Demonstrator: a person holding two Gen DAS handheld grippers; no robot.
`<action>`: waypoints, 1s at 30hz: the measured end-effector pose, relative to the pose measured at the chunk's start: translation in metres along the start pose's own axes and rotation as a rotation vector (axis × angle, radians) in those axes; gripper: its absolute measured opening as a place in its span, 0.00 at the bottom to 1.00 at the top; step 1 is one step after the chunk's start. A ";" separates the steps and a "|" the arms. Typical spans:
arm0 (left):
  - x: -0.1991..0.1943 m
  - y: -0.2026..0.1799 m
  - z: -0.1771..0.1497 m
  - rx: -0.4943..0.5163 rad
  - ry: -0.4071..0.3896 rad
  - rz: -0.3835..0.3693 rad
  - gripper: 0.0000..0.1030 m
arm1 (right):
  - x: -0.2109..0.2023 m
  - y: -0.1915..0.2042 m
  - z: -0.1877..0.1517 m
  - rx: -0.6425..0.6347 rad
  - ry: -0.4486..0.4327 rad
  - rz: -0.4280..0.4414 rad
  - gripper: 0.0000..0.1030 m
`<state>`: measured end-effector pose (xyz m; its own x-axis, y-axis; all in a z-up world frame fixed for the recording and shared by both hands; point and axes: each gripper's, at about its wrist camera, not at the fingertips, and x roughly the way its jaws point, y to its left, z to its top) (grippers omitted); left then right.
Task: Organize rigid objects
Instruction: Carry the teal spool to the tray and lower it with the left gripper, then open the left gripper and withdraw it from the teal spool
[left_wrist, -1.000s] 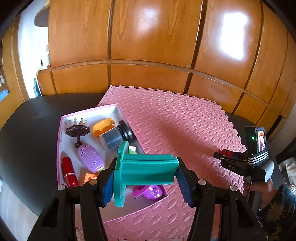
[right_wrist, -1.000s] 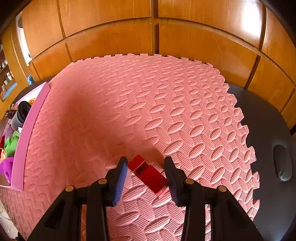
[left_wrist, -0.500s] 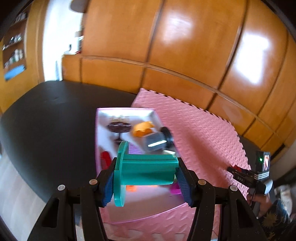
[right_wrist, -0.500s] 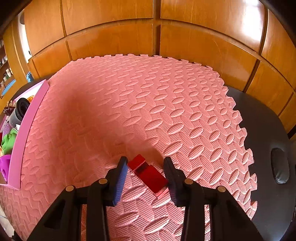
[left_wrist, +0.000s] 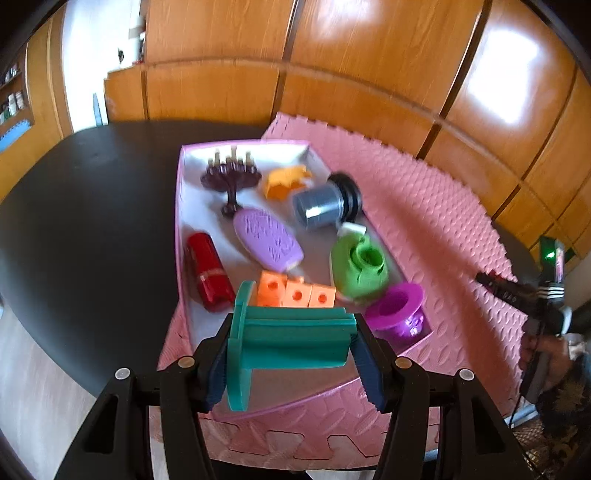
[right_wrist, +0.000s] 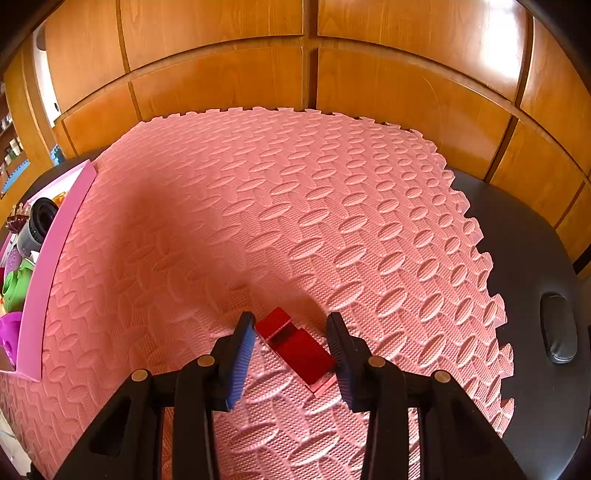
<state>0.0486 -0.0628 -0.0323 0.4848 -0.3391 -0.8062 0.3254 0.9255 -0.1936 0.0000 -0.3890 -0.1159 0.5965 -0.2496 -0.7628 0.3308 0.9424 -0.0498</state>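
Crosswise, red block (right_wrist: 295, 347) between right hand-held gripper (right_wrist: 291, 354)

A black table (right_wrist: 535, 258) carries a pink foam mat (right_wrist: 295, 221).

teal spool (left_wrist: 291, 339) clamped, pink tray (left_wrist: 180, 206) below

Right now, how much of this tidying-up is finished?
Mostly done, it seems. The pink box already holds a candelabra, a red tube, orange blocks, a green piece and more. In hand: the left gripper holds a teal spool above the box. Left: the red block on the mat, between the right gripper fingers; whether they grip it is unclear.
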 end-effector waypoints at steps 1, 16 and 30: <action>0.003 -0.001 -0.001 -0.002 0.009 0.005 0.58 | 0.000 0.000 0.000 0.001 0.000 0.000 0.38; 0.028 -0.010 -0.013 0.023 0.046 0.063 0.58 | 0.001 0.000 0.000 0.004 0.001 -0.001 0.38; -0.010 -0.004 0.001 -0.007 -0.078 0.102 0.68 | 0.001 0.000 0.000 0.004 0.001 -0.004 0.38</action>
<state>0.0433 -0.0636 -0.0225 0.5771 -0.2551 -0.7758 0.2659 0.9569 -0.1168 0.0003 -0.3896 -0.1163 0.5947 -0.2531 -0.7630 0.3362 0.9405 -0.0499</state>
